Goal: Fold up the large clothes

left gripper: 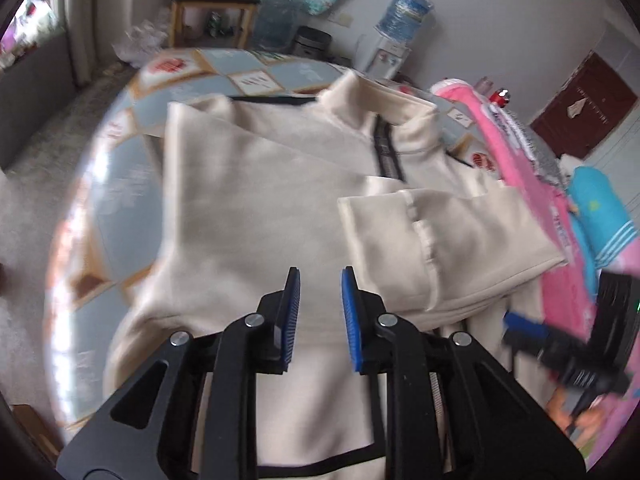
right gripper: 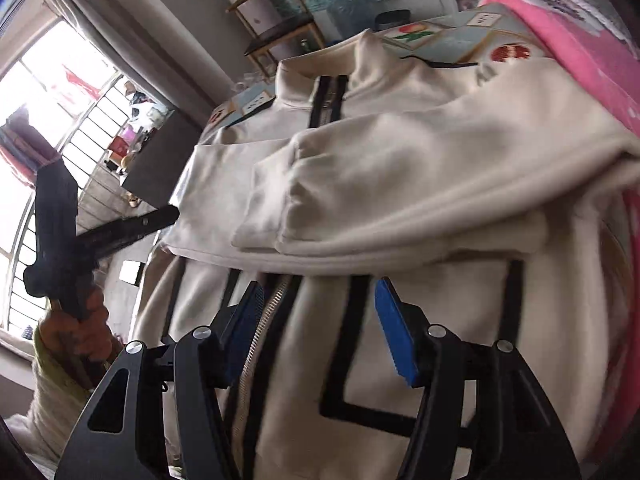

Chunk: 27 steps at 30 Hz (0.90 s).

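Note:
A cream fleece jacket (left gripper: 256, 200) with black trim and a front zipper lies spread on the round table (left gripper: 120, 148), collar at the far side. Its sleeves (left gripper: 440, 236) are folded across the chest. My left gripper (left gripper: 320, 300) is open and empty, hovering over the jacket's lower part. My right gripper (right gripper: 318, 320) is open and empty above the jacket (right gripper: 400, 168) near the zipper (right gripper: 256, 336) and black pocket trim. The right gripper also shows in the left wrist view (left gripper: 560, 344) at the right, and the left gripper in the right wrist view (right gripper: 80, 236) at the left.
Pink clothing (left gripper: 532, 184) and a turquoise garment (left gripper: 596, 208) lie on the table's right side. A water dispenser (left gripper: 396, 32), a wooden stool (left gripper: 216, 12) and a dark red door (left gripper: 580, 108) stand beyond the table. A window (right gripper: 52, 128) is at the left.

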Available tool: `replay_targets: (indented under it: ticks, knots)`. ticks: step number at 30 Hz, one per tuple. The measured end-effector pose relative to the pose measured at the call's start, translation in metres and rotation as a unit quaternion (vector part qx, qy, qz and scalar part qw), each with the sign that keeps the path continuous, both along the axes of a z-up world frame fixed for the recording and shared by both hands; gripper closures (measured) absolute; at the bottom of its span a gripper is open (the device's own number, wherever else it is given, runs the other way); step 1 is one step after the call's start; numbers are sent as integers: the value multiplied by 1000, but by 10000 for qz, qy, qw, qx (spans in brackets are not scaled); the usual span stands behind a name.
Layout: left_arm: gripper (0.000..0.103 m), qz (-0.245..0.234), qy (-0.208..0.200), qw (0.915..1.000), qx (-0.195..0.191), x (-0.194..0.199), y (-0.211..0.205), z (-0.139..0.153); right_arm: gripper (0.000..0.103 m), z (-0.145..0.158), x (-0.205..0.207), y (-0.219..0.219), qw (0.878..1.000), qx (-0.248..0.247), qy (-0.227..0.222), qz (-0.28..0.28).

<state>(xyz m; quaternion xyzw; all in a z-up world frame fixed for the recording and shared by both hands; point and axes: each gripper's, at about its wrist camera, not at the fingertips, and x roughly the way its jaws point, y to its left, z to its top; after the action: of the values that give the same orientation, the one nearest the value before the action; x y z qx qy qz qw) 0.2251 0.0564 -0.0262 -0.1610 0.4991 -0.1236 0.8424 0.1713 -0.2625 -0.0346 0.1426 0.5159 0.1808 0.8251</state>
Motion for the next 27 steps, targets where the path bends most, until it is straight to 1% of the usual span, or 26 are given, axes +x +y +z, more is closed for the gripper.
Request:
replay_targets:
  ticks: [2, 4, 6, 8, 10, 13, 18, 23, 24, 25, 26, 27]
  knots:
    - [83, -57, 214, 9994, -272, 19, -17, -12, 46, -6, -18, -17, 9999, -100, -26, -135]
    - [83, -50, 500, 9978, -421, 33, -32, -27, 46, -16, -35, -25, 9995, -190, -28, -234]
    - [83, -65, 720, 9962, -492, 40, -44, -40, 46, -22, -41, -29, 9993, -255, -42, -254]
    - [83, -77, 822, 9958, -395, 42, -53, -47, 46, -23, -46, -34, 9993, -247, -81, -267]
    - [82, -8, 752, 9968, -257, 40, -59, -45, 46, -26, -48, -37, 9995, -198, -98, -243]
    - [82, 114, 757, 9969, -180, 39, -61, -45, 46, -32, -45, -36, 9998, -80, 52, -180]
    - [82, 74, 676, 9973, 285, 37, -72, -41, 46, -30, -47, -30, 9999, -87, 92, -60]
    - [82, 1, 589, 9954, 753, 37, -83, -38, 46, -32, -49, -31, 9996, 25, 121, -271]
    - [82, -9, 535, 9945, 905, 36, -87, -38, 46, -33, -50, -31, 9994, 39, 145, -315]
    - [85, -25, 488, 9934, 1040, 35, -89, -38, 46, -33, -50, -31, 9993, 38, 165, -334]
    - [93, -56, 437, 9912, 1249, 33, -93, -37, 46, -33, -50, -30, 9992, 28, 179, -348]
    - [97, -150, 356, 9874, 1537, 32, -98, -37, 46, -31, -51, -30, 9991, 15, 180, -388]
